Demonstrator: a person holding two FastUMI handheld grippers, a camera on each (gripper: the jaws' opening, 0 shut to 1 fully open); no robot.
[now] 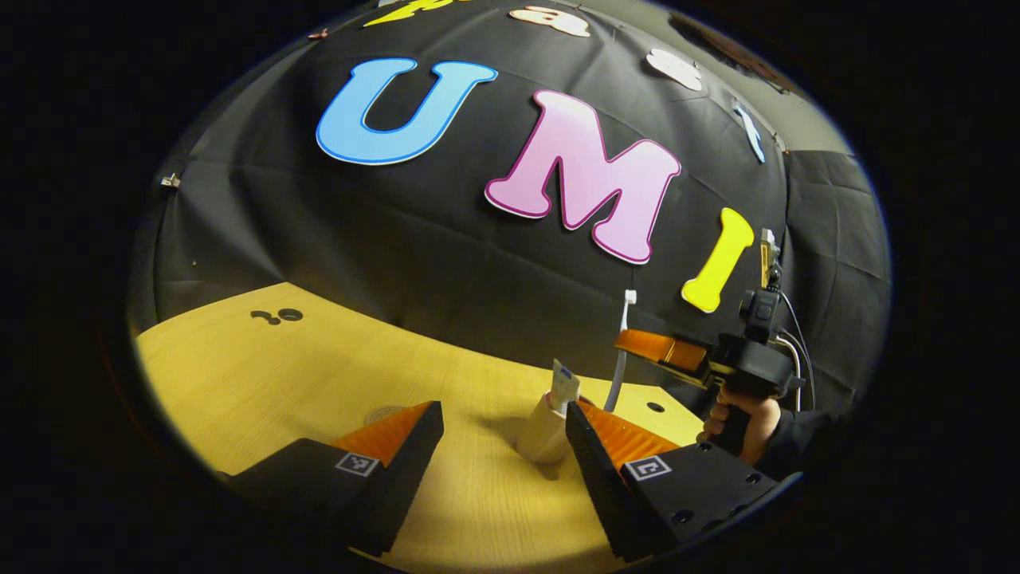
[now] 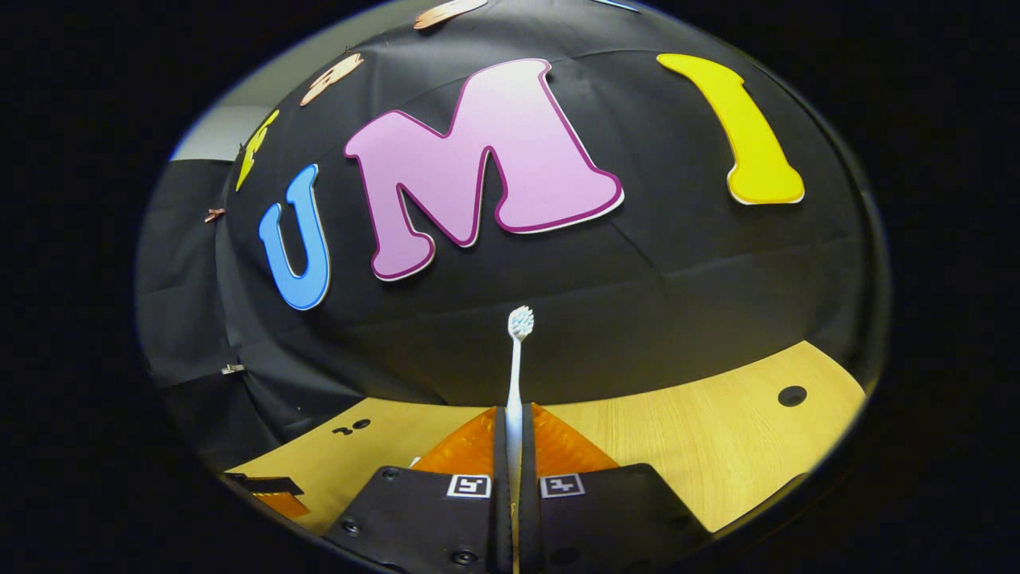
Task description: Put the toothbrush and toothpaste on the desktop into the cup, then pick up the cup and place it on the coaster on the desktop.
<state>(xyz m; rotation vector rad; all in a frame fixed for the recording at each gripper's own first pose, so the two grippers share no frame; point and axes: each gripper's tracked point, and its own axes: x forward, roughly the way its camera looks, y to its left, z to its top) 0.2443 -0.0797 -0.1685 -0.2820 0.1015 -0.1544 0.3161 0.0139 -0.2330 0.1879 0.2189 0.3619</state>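
Two hand-held grippers: the right hand-held gripper pinches the toothbrush upright, bristles up, while the left hand-held gripper, spread wide, sits nearer the cup.

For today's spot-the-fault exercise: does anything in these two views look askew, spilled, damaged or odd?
Nothing stands out. The slim white toothbrush stands upright, clamped in the right gripper. The cream-coloured cup sits upright on the pale wooden desktop with the white toothpaste tube inside. No spills or damage visible.
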